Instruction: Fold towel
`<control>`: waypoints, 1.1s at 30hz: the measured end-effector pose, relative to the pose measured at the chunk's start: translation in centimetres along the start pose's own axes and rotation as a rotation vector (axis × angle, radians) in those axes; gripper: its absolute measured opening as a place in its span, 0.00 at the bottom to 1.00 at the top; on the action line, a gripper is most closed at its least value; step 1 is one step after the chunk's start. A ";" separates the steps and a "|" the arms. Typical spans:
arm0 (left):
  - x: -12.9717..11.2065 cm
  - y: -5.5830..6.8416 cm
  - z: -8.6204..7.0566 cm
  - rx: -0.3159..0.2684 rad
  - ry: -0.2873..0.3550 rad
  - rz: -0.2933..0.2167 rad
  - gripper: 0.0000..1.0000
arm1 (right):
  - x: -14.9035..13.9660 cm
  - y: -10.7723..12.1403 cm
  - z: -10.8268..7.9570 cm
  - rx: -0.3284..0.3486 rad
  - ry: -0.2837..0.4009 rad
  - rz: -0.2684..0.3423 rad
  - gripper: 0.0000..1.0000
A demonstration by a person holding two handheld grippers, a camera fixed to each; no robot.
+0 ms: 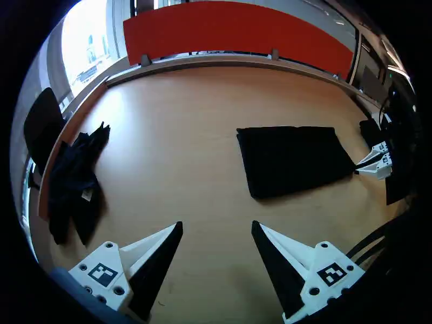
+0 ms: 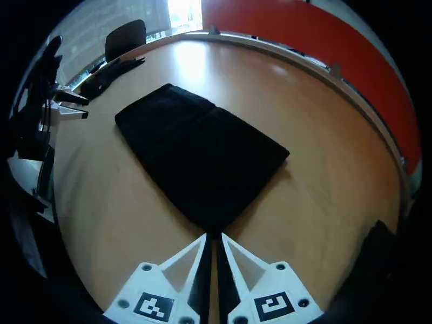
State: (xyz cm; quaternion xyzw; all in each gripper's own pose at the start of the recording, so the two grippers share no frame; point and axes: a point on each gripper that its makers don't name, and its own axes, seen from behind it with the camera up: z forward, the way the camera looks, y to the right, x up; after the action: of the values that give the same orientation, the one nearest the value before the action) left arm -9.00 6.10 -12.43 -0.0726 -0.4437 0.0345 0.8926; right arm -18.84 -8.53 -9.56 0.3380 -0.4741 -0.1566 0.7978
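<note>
The left gripper (image 1: 216,223) hung spread at the frame's bottom over the wooden table (image 1: 173,140); the right gripper (image 2: 214,235), bottom centre, pinched the near corner of the black towel (image 2: 200,156) (lying flat, mid-frame).

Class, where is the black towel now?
The black towel lies flat on the table, centre of the right gripper view, near corner in the right gripper.

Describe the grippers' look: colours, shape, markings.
Both the left gripper and right gripper have white, wedge-shaped fingers tapering to points, with black inner pads. Each finger base carries a square black-and-white tag and small screw holes.
</note>
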 end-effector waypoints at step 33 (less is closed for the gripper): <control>1.0 -0.7 -0.2 0.015 0.020 0.003 0.94 | 8.0 3.0 -7.8 -0.140 0.160 -0.062 0.05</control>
State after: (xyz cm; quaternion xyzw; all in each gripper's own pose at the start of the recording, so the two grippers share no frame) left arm -8.20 5.53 -11.65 -0.0666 -0.4342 0.0383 0.8975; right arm -8.30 -7.90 -4.83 0.3072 -0.3860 -0.1866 0.8496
